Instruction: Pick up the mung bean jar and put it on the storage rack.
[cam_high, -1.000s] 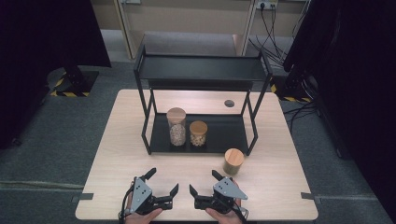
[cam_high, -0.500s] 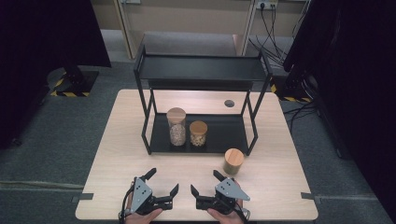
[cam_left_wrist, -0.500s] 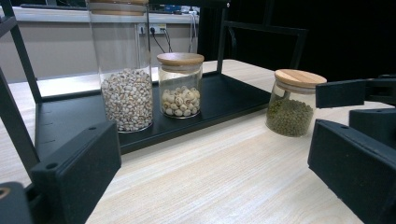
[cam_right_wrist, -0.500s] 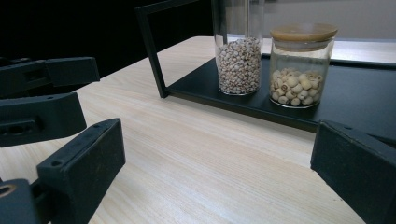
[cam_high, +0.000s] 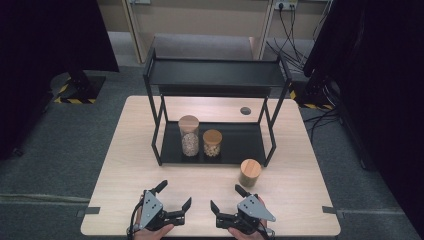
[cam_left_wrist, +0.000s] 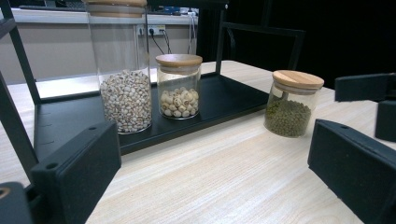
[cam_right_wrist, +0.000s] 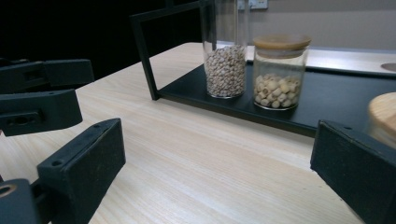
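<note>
Left tool (cam_high: 174, 201) and right tool (cam_high: 225, 203) rest at the near edge of the counter (cam_high: 300, 180), both with jaws spread wide, grasping nothing. Green-bean jar (cam_high: 249, 172), wooden lid on, stands on the counter just outside the black rack (cam_high: 215, 75), nearest the right tool. Tall jar (cam_high: 189, 135) and short jar (cam_high: 212, 143) stand side by side on the rack's lower tray. No labels or writing legible on any jar.
</note>
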